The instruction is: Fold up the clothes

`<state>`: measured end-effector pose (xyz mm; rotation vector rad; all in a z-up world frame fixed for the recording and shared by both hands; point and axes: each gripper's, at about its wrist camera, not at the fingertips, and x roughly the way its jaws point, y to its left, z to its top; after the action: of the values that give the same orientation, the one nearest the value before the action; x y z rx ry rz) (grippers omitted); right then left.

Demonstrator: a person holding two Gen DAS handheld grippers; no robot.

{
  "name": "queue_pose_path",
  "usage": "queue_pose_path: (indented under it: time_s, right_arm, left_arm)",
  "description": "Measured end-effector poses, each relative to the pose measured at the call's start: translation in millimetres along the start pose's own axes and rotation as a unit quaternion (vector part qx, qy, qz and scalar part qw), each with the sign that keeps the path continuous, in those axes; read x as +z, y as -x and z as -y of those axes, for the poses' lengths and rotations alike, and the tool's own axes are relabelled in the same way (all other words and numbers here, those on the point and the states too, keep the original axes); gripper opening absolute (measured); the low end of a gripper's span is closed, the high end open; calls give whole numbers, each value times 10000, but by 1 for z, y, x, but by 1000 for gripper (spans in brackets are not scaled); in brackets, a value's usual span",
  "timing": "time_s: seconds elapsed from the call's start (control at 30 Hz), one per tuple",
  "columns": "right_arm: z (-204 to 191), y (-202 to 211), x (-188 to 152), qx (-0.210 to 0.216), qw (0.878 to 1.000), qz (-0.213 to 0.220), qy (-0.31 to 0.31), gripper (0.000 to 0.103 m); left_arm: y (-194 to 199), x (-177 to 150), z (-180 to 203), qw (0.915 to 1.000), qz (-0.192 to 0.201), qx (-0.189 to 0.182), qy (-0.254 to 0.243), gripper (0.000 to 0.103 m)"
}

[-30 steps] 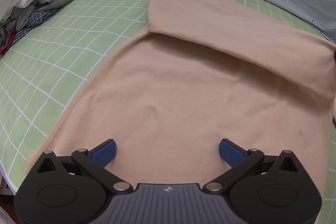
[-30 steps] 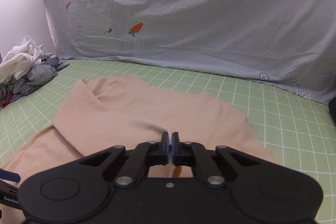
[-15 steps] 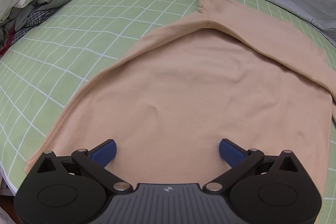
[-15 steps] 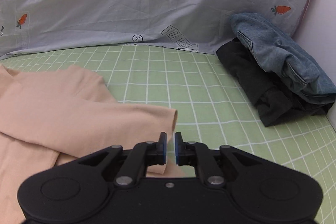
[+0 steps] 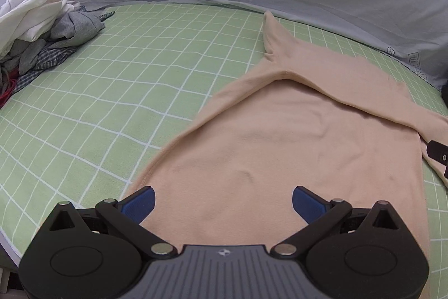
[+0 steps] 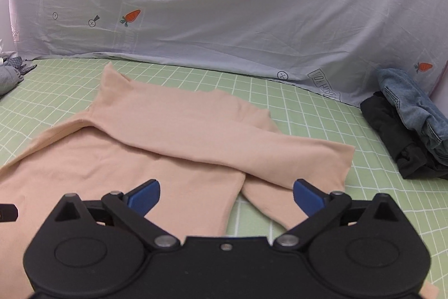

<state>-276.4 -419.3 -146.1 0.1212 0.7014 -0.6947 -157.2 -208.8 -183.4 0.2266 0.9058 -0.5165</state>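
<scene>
A peach long-sleeved top point(image 5: 280, 147) lies flat on the green checked mat point(image 5: 126, 91). One sleeve point(image 6: 252, 150) is folded across the body and ends at the right, its cuff lying loose on the mat. My left gripper point(image 5: 223, 202) hovers open over the top's lower part, nothing between its blue pads. My right gripper point(image 6: 226, 195) hangs over the top's right side, its jaws opening wide, with no cloth pinched between them. A black piece of the right gripper point(image 5: 439, 152) shows at the right edge of the left wrist view.
A heap of white, grey and checked clothes point(image 5: 36, 27) lies at the far left. Folded jeans on a black garment point(image 6: 408, 128) sit at the far right. A pale sheet with carrot prints point(image 6: 224, 4) hangs behind the mat.
The right gripper carried the sleeve across to the right, then opened and let it go. The left gripper stayed open and drew back, so more of the backdrop shows.
</scene>
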Motion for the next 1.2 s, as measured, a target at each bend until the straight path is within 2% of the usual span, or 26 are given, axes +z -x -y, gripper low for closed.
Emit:
queue_pose_path:
  time_s: [0.1,0.2,0.33,0.4,0.5,0.6,0.63,0.7,0.8,0.87,1.0,1.03,1.2]
  right_arm:
    - [-40,12,-3,-9,10000,-33,-66,102]
    - [-83,13,0,205,9990,-261,-297,102]
    - [-145,21,2,335,9977,-279,-517,101]
    - [-178,23,-2,366,9972,-270,-600,96]
    - [-222,22,-13,430,9955,-353,-773,83]
    - [-254,20,-17,670,9920,-461,-964,69]
    - [-264,20,-17,701,9916,-488,-967,61]
    - [-282,22,-18,718,9918,-516,-920,55]
    - [-297,22,-20,755,9916,-610,-855,43]
    - [-305,19,-24,767,9905,-731,-874,27]
    - [-299,17,-26,798,9882,-765,-1057,18]
    - [-297,17,-26,813,9876,-755,-1114,4]
    - [-273,29,-25,900,9849,-511,-1389,2]
  left_arm:
    - [14,3,-34,9996,187,-13,-226,103]
    - [22,7,-75,9990,172,-33,-402,103]
    - [28,15,-131,9980,141,-131,-610,103]
    - [27,20,-160,9969,129,-235,-739,103]
    - [22,26,-192,9947,151,-337,-959,103]
    - [19,27,-214,9933,98,-354,-1092,103]
    - [20,26,-221,9929,76,-380,-1126,103]
    - [21,24,-232,9920,36,-443,-1184,103]
    - [16,24,-243,9907,-36,-486,-1270,103]
    - [16,23,-246,9899,-50,-512,-1323,103]
    - [19,20,-248,9885,-12,-535,-1413,103]
    - [19,21,-247,9885,-13,-545,-1408,103]
    - [20,24,-233,9891,29,-646,-1322,103]
